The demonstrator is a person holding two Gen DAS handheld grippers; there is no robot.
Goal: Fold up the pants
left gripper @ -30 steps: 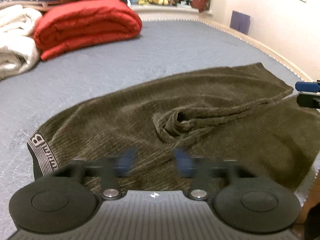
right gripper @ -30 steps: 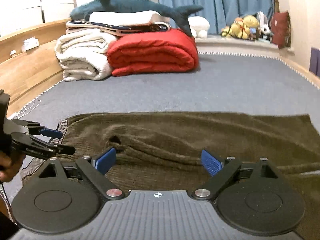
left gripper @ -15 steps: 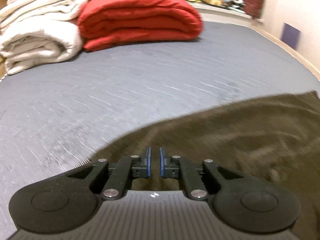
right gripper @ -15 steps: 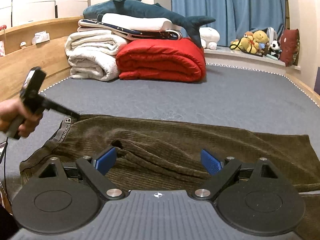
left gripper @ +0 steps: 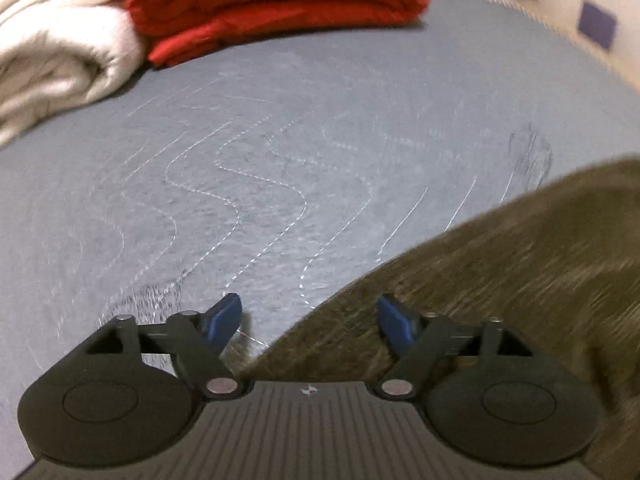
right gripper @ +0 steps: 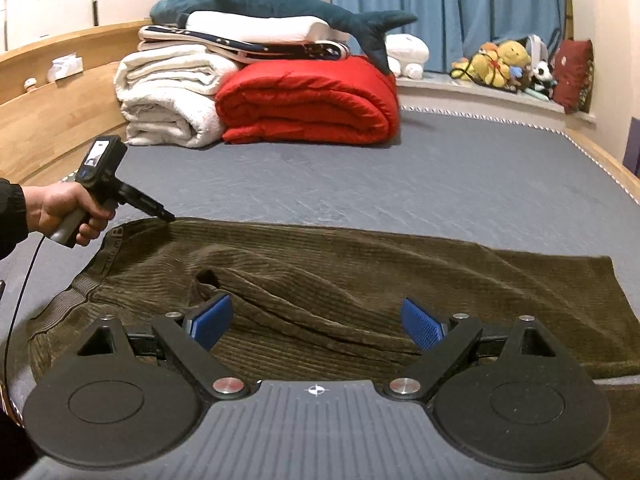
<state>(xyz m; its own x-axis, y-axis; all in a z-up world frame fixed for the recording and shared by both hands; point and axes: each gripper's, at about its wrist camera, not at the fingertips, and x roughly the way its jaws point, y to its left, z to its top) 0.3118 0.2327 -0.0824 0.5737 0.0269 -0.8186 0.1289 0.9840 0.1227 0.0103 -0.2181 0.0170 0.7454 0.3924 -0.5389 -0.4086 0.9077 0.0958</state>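
Moved: left gripper (left gripper: 310, 318) has travelled from above the pants' middle to their far edge near the waistband; its pads were pinched together half a second ago and now stand apart.
Left gripper: jaws opening, nothing pressed between the pads; pants edge lies under the gap, right finger (left gripper: 394, 322) over the cloth, left finger (left gripper: 224, 316) over the bedcover. View is blurred.
Left gripper seen from right wrist: tip (right gripper: 166, 216) at the top edge of the pants beside the waistband, held by a hand (right gripper: 66, 210) in a dark sleeve.
Right gripper (right gripper: 316, 322): wide open, holding nothing, hovering above the near side of the pants, barely shifted.
Pants (right gripper: 360, 280): olive corduroy, spread sideways on the grey bedcover (right gripper: 400, 176), waistband (right gripper: 76, 286) at left, a rumpled fold in the middle.
Background: red quilt (right gripper: 308, 108), white blanket (right gripper: 172, 96) and toy shark (right gripper: 260, 2) stacked at the head of the bed.
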